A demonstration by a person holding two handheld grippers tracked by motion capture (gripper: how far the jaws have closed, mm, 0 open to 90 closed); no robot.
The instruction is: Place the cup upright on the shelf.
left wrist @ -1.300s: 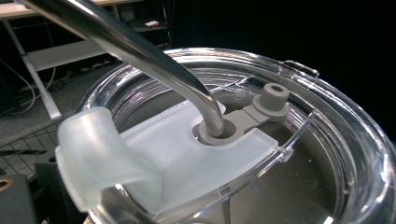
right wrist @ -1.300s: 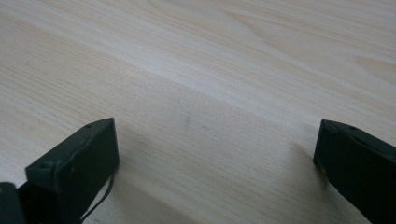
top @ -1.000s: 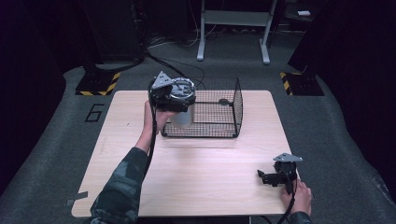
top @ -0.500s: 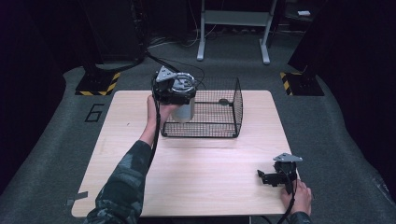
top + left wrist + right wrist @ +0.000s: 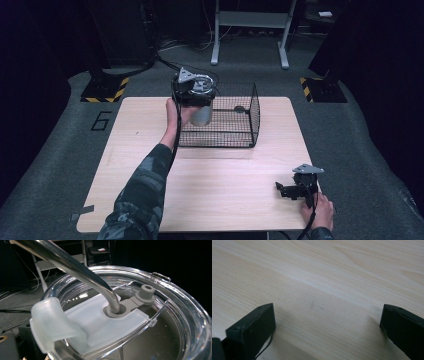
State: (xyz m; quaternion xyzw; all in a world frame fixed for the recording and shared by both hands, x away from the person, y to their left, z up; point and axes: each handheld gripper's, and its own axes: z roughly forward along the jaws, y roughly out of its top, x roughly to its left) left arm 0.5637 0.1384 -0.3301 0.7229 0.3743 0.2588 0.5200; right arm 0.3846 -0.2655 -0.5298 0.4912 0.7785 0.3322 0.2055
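Observation:
A steel tumbler (image 5: 202, 116) with a clear lid (image 5: 165, 302) and a bent metal straw (image 5: 75, 265) hangs in the air at the left end of a black wire basket (image 5: 254, 117). My left gripper (image 5: 195, 99) is shut on it from above. In the left gripper view the straw passes through a grey grommet (image 5: 115, 312) beside a frosted slider (image 5: 57, 325). My right gripper (image 5: 281, 190) rests on the wooden table (image 5: 150, 130) at the front right. It is open, and only bare wood lies between its fingers (image 5: 252, 327).
The basket stands at the table's far middle with its top open and a small dark item (image 5: 240, 108) inside. Beyond the table are a grey floor, a white stand (image 5: 250, 30) and striped floor markers (image 5: 105, 90).
My left gripper has carried the tumbler a little to the right and farther away, over the basket's left end. The right gripper has stayed where it was.

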